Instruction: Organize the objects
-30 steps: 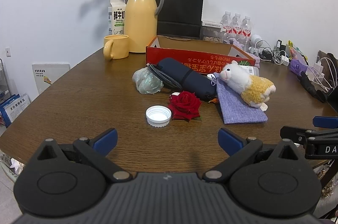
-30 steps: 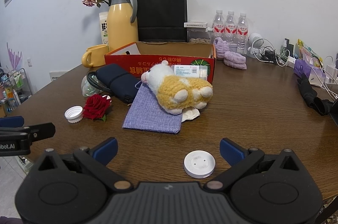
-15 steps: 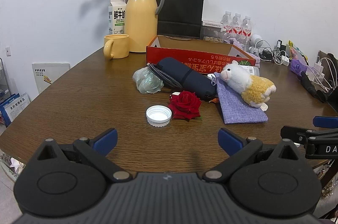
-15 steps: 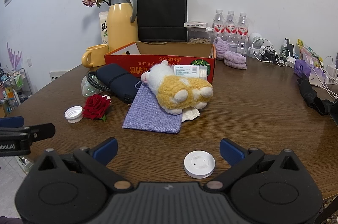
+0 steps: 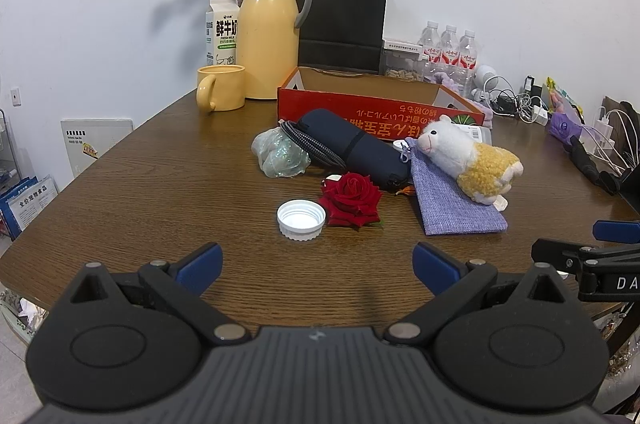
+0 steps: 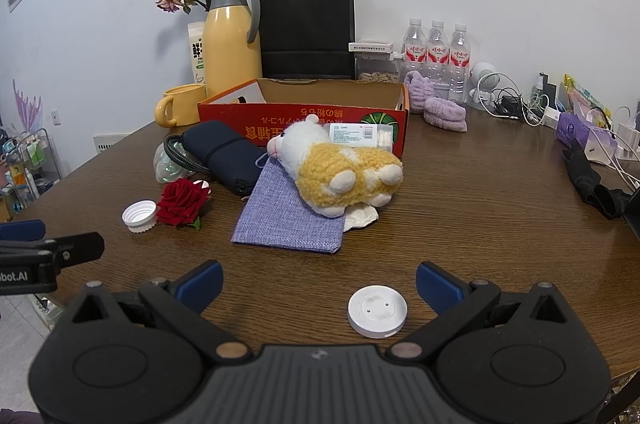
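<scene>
Left gripper (image 5: pixel 316 262): jaws apart, empty, over near tabletop (image 5: pixel 160 192). Right gripper (image 6: pixel 318 282): jaws apart, white disc (image 6: pixel 377 311) between them. Beyond: cap (image 5: pixel 301 219) touching rose (image 5: pixel 351 199); plush (image 6: pixel 336 168) on purple pouch (image 6: pixel 292 220); red box (image 6: pixel 304 116) far.

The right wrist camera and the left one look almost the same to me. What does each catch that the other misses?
Only the right wrist view shows the white round disc near its gripper and the purple fluffy slippers beside the red box. Only the left view shows the milk carton's full front. Both show the red rose, the white cap, the plush alpaca on the purple pouch, and both open grippers.
</scene>
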